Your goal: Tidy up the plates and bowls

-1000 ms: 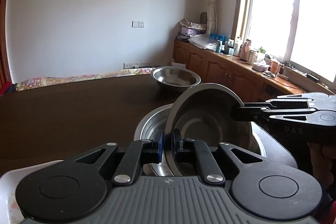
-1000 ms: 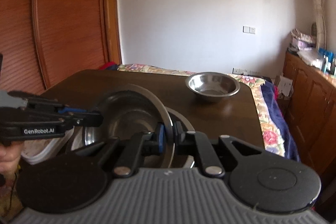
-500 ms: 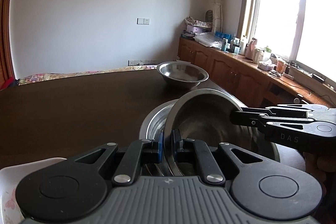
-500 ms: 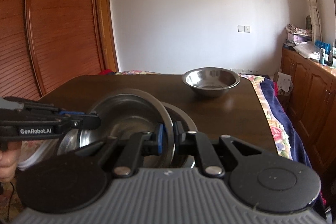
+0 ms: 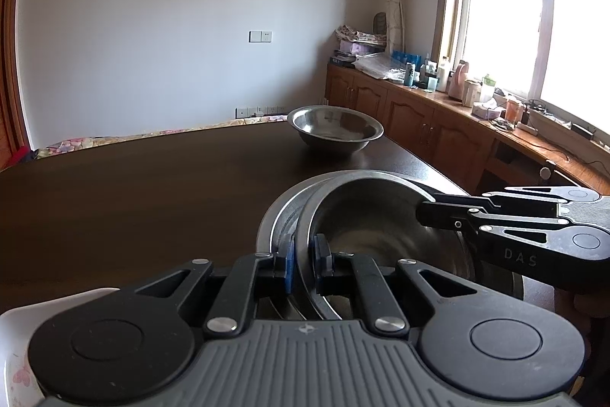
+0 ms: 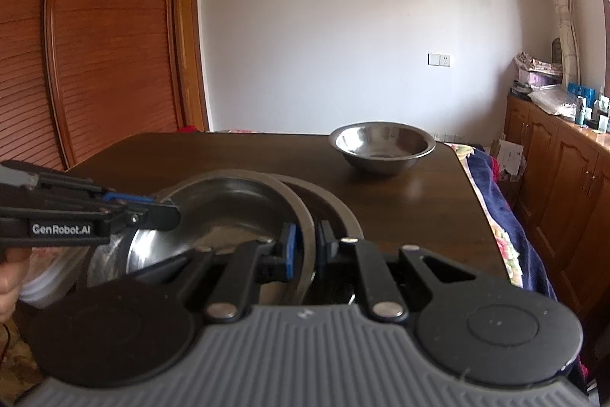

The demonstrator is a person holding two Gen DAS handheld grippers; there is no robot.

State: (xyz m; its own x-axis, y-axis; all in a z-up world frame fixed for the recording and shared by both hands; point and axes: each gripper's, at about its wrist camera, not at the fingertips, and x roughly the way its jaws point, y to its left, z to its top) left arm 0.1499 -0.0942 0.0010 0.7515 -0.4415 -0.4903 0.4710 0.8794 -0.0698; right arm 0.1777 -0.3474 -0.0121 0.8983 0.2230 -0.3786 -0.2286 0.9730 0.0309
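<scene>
- The shiny round stainless-steel bowl (image 5: 381,216) was pinched at its rim from two sides and hung tilted, partly inside a wider steel basin (image 5: 280,216) on the dark wooden table (image 5: 133,197).
- The left gripper (image 5: 303,264) was clamped on the bowl's near rim, blue pads on either face of the thin metal; the right gripper (image 6: 305,248) gripped the opposite rim the same way.
- Both holds caught only a narrow strip of smooth steel, so I judged a slip likely if either hand twisted or one released before the other.
- A one-sided release could have dropped the bowl crooked, wedging it against the basin's wall instead of nesting flat.
- Whether the bowl's underside already touched the basin was hard to tell; it probably rested lightly.
- A white floral plate (image 5: 15,361) lay just beside the left gripper and could have been knocked on withdrawal.
- A second steel bowl (image 6: 381,147) stood well apart near the far table edge, not yet stacked.
</scene>
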